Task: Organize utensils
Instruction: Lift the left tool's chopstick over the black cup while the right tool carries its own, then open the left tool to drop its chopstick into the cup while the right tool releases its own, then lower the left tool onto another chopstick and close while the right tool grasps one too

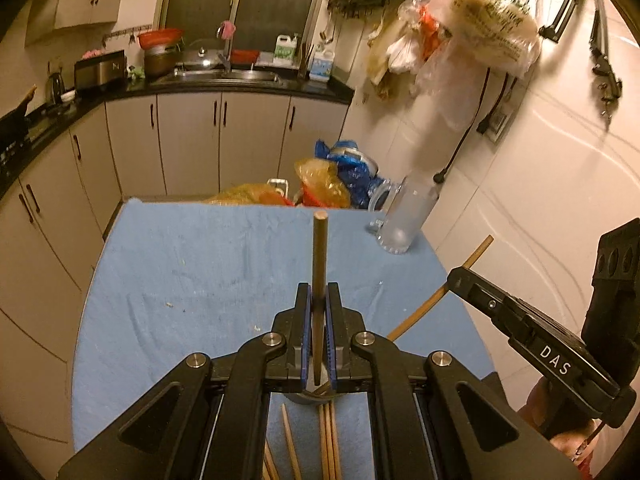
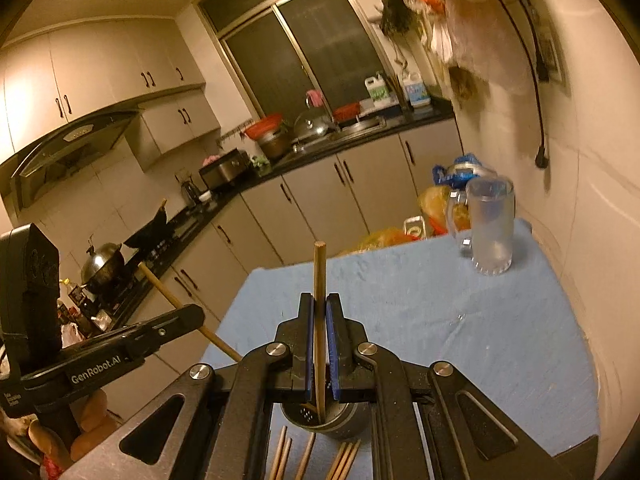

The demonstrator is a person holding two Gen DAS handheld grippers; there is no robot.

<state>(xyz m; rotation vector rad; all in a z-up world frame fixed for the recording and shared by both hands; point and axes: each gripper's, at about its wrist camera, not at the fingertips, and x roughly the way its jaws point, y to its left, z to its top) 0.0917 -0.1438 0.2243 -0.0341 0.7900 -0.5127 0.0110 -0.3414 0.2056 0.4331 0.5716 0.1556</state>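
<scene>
Left gripper [image 1: 319, 300] is clamped tight on a single wooden chopstick [image 1: 320, 256], blue pads pinching it from both sides; the stick runs up between the jaws and its blunt round end pokes out well past the fingertips, over the blue cloth [image 1: 200, 272] covering the table. Right gripper [image 2: 319, 312] is in the same condition: jaws fully closed on its own chopstick [image 2: 319, 276], stick standing between the pads with the end sticking out ahead. In the left wrist view the right gripper [image 1: 456, 276] shows at the right edge, with its chopstick running diagonally through it and clear of the table surface. In the right wrist view the left gripper [image 2: 196, 314] comes in from the left edge with its chopstick angled up and to the left, off the table's left edge. Below both grippers, near the table's near edge, a dark metal holder cup [image 2: 336, 420] sits on the cloth, with loose chopsticks [image 2: 344, 460] lying flat just in front of it; whether any stand inside it is not clear. A frosted glass mug [image 2: 490, 228] stands upright at the far right corner of the table, well apart from both grippers. Plastic bags [image 1: 344, 176] are piled beyond the table's far edge.
</scene>
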